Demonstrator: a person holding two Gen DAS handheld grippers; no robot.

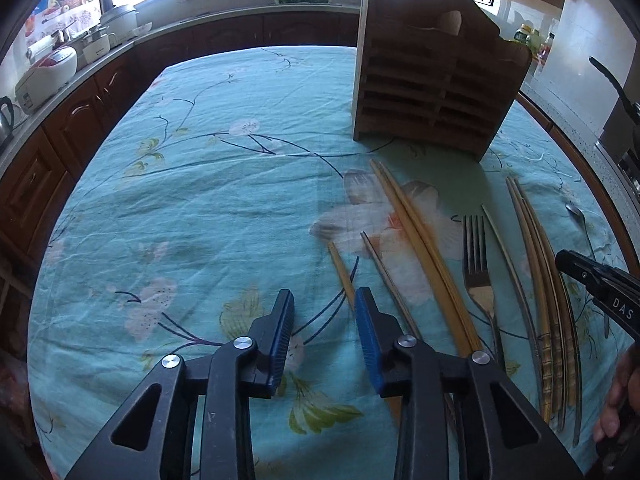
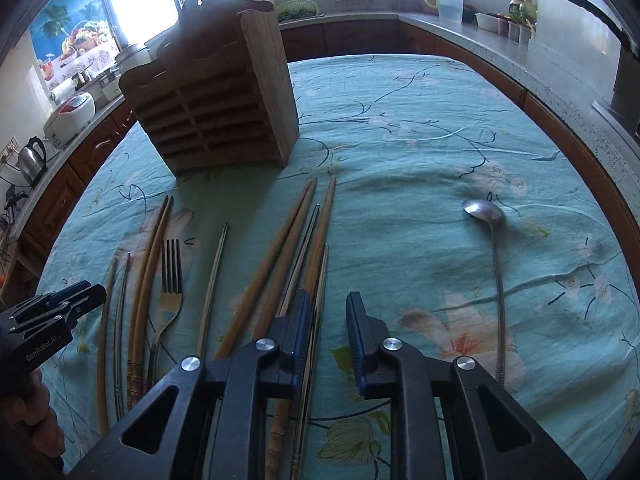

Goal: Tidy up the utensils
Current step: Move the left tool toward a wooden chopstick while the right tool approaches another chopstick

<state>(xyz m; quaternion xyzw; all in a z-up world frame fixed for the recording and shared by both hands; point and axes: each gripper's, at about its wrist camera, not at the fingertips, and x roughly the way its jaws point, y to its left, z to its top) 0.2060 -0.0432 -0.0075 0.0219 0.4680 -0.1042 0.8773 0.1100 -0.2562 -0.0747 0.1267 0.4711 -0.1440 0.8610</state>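
None of utensils stowed yet: chopsticks (image 2: 276, 248), fork (image 2: 170, 280), spoon (image 2: 494, 264) lie loose mid-tablecloth (image 1: 200, 184); wooden rack (image 1: 432, 80) stands toward far edge. Left gripper (image 1: 324, 340) and right gripper (image 2: 328, 336) both part-open, gripping nothing. All sorting remains.

Left gripper (image 1: 324, 320) at six o'clock, jaws parted over floral tablecloth (image 1: 200, 184); chopsticks (image 1: 420, 248) and fork (image 1: 478, 264) at four; wooden utensil rack (image 1: 432, 84) at one.

The left gripper (image 1: 325, 300) tilts downward, jaws apart with nothing between them. The right gripper (image 2: 329, 304) tilts likewise, its gap narrower and apparently empty.
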